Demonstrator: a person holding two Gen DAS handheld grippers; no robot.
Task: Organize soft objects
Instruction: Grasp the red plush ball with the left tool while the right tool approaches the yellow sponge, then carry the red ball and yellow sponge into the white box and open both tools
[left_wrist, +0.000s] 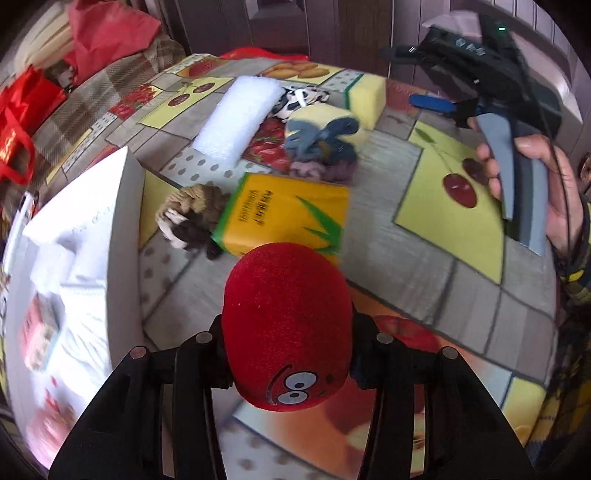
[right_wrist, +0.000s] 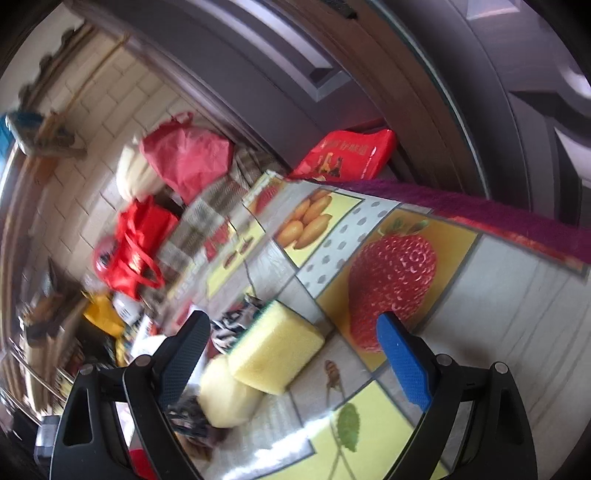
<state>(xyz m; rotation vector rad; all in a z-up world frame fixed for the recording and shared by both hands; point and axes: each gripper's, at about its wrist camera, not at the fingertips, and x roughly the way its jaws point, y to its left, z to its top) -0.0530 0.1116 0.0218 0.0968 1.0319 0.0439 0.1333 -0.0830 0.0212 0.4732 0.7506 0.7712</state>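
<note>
A red foam ball (left_wrist: 288, 317) with a cartoon face sits squeezed between the black fingers of my left gripper (left_wrist: 288, 332), just above the fruit-print tablecloth (left_wrist: 424, 258). Behind it lie a yellow tissue pack (left_wrist: 284, 214), a brown plush bundle (left_wrist: 192, 214), a white foam block (left_wrist: 236, 118), a blue-grey cloth (left_wrist: 321, 136) on a yellow sponge, and another yellow sponge (left_wrist: 365, 98). My right gripper (right_wrist: 291, 319) is open over that yellow sponge (right_wrist: 277, 350), touching nothing. A hand (left_wrist: 554, 206) holds it at the table's far right.
A white box (left_wrist: 110, 206) with items inside stands at the left, close to the ball. Red bags (right_wrist: 136, 251) and a checked cover lie beyond the table's far end. A purple fuzzy strip (right_wrist: 480, 210) runs along the table edge by the dark doors.
</note>
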